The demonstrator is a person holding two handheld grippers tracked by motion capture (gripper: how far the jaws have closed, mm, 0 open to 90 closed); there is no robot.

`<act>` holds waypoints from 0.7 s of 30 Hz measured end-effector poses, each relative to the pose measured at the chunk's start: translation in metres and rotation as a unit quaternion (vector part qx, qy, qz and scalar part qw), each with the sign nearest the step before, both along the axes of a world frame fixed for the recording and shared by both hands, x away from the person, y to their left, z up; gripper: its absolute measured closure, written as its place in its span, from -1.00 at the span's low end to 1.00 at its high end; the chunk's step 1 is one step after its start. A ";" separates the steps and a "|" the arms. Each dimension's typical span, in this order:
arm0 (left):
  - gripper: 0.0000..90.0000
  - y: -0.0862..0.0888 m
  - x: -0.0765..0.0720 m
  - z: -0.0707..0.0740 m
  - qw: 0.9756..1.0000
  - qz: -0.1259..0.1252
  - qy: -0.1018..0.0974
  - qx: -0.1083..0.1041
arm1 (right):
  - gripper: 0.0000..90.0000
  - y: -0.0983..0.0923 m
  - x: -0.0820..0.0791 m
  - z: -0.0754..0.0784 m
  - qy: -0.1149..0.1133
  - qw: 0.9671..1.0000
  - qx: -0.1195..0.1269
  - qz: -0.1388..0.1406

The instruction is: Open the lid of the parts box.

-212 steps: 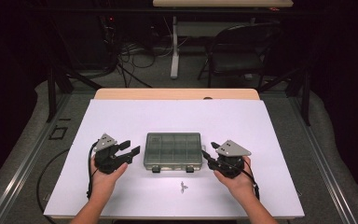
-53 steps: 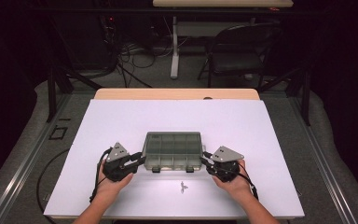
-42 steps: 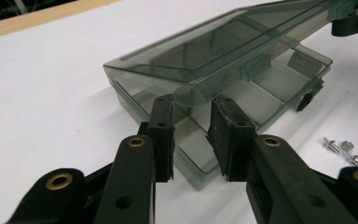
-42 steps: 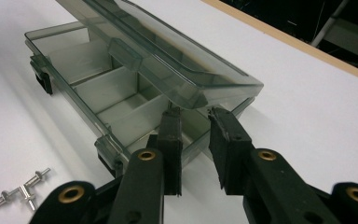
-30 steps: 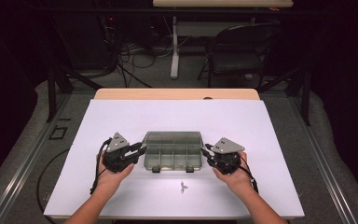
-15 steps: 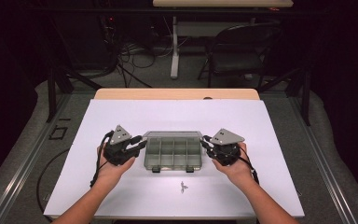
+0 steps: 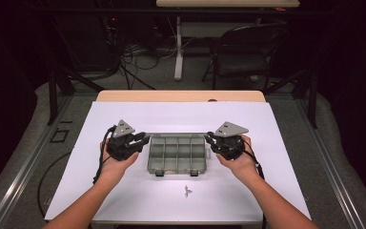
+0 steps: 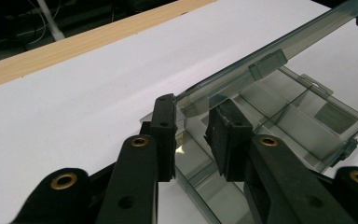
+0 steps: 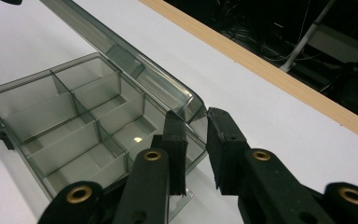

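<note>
White covering lies over the counter [image 7: 124,200], and a wooden strip of it shows at the far edge. Nearest to the person, on the white surface in front of both tongs, lies a small dark item [image 7: 187,192]; it is too small to tell what it is.

Between the two tongs stands a smoky transparent organizer box [image 7: 176,153] with many compartments, which look empty. Two small latches sit on its near wall. Its lid [image 8: 279,51] is raised, hinged along the far side.

The left tongs [image 7: 142,141] are at the left corner of the lid. In the left gripper view the two black pads [image 8: 164,126] stand on either side of the lid's corner, very close to it; the jaws have just been closing, but I cannot tell if they press the plastic. The right tongs [image 7: 208,140] are at the right corner of the lid, also with the corner between the pads [image 9: 223,140], and here too the jaws have just been closing; a firm pinch I cannot confirm.

Beyond the counter are a dark floor, cables and a folding chair [image 7: 248,52].
</note>
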State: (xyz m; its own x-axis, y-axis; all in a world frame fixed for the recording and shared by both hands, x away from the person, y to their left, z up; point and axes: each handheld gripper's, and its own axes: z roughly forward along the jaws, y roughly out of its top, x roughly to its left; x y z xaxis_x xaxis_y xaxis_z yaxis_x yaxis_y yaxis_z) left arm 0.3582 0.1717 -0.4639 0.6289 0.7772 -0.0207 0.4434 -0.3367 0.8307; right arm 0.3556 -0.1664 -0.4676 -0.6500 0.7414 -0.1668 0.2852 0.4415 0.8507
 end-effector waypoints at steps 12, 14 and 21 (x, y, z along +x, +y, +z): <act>0.73 0.000 0.019 0.004 1.000 0.012 0.012 -0.011 | 0.77 0.003 0.015 0.007 0.005 1.000 0.002 -0.011; 0.74 0.000 0.021 0.005 1.000 0.014 0.015 -0.011 | 0.78 0.003 0.018 0.008 0.006 1.000 0.004 -0.013; 0.78 0.000 0.030 0.008 1.000 0.020 0.021 -0.012 | 0.80 0.004 0.025 0.011 0.007 1.000 0.006 -0.019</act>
